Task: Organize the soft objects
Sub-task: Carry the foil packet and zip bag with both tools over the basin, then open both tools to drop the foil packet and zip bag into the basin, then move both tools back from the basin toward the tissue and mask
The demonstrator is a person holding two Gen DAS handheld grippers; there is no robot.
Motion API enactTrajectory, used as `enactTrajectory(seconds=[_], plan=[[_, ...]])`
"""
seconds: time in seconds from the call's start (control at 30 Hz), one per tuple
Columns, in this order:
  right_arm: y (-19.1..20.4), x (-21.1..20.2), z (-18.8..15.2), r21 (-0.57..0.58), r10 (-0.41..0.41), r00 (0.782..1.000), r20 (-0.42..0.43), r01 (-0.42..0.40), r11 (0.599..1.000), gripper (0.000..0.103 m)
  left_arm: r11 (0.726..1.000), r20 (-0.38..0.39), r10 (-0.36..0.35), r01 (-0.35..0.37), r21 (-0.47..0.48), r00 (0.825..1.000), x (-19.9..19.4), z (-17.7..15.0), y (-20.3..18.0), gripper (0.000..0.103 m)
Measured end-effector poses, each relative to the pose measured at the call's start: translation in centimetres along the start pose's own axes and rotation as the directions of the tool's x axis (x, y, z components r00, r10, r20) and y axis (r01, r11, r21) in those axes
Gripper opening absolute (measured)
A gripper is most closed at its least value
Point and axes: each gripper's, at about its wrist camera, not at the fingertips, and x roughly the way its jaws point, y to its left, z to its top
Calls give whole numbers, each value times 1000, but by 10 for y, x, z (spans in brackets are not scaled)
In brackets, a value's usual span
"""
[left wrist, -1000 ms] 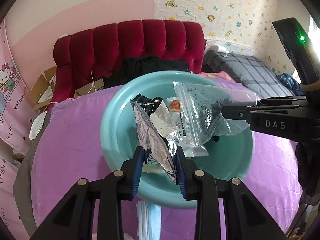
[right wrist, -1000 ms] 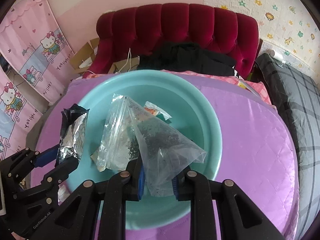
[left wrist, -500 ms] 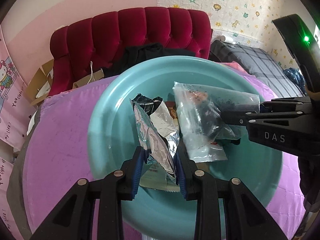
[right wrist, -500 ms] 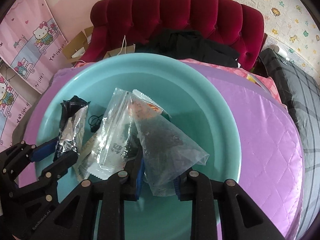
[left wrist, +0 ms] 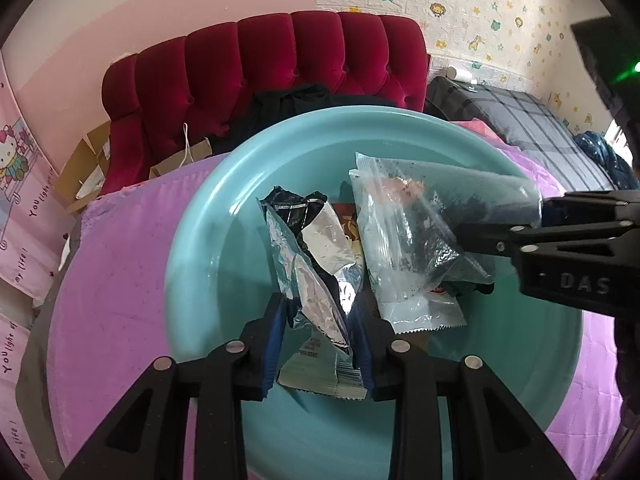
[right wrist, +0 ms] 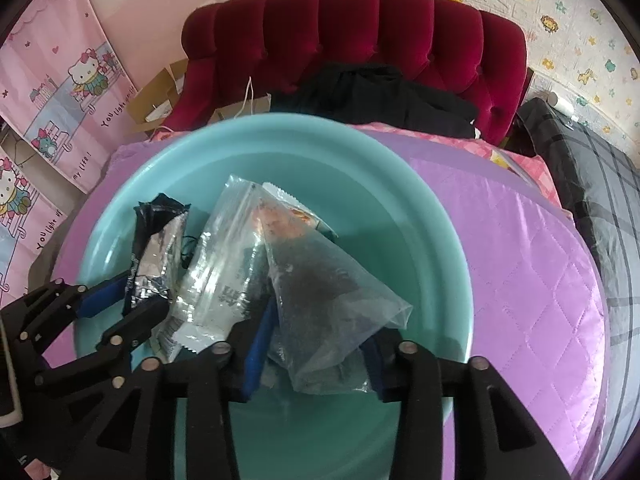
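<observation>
Spreading under everything is a purple quilted bed cover (right wrist: 520, 280), with a red tufted headboard (right wrist: 352, 40) behind it and dark clothing (right wrist: 380, 96) piled at its foot. On the cover sits a wide teal basin (left wrist: 208, 248), and both grippers reach down into it. The right gripper (right wrist: 316, 344) has just been opening its jaws; a clear plastic bag (right wrist: 328, 292) of dark bits lies between them, and they look slack around it, the bag sagging onto the other packets in the basin. The left gripper (left wrist: 318, 340) stays narrow, clamped on a crumpled silver foil wrapper (left wrist: 316, 276) that stands up from between its blue pads. Under both lie a pale sealed packet (left wrist: 420, 312) and a small printed sachet (left wrist: 320, 376).
</observation>
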Motion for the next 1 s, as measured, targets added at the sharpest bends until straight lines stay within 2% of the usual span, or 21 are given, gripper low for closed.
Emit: enactTrajectory(seconds=[0.03,0.1,0.17,0.2,0.27,0.3,0.4,0.43,1.0], plan=[[1,-4,0,1,8,1000,9,-8,1000,49,1000,0,7,-7,3,1000,0,0,0,38],[2,-11,0,-1,8,1000,22,-8,1000,53,1000,7,13,-13,3,1000,-3,0,-2,48],[4,-19,0,-3,-1,999,40,1,1000,66,1000,15,25,-25,-2,1000,-7,1,-1,66],[4,-23,-1,-3,-5,999,47,5,1000,70,1000,17,27,-27,-5,1000,-8,1,-1,70],[5,-29,-2,-2,-14,998,60,14,1000,85,999,16,30,-30,-10,999,-11,1,0,88],[5,-33,-4,-2,-19,997,70,19,1000,94,999,17,37,-37,-13,999,-13,1,0,90],[7,-41,-10,-2,-9,996,87,9,1000,100,999,34,45,-44,-22,998,-20,1,2,94],[7,-44,-12,-2,-17,996,91,17,1000,102,999,37,48,-47,-25,998,-22,0,3,103],[25,-83,-54,1,-12,994,108,12,1000,103,998,62,54,-52,-44,997,-69,-27,8,103]])
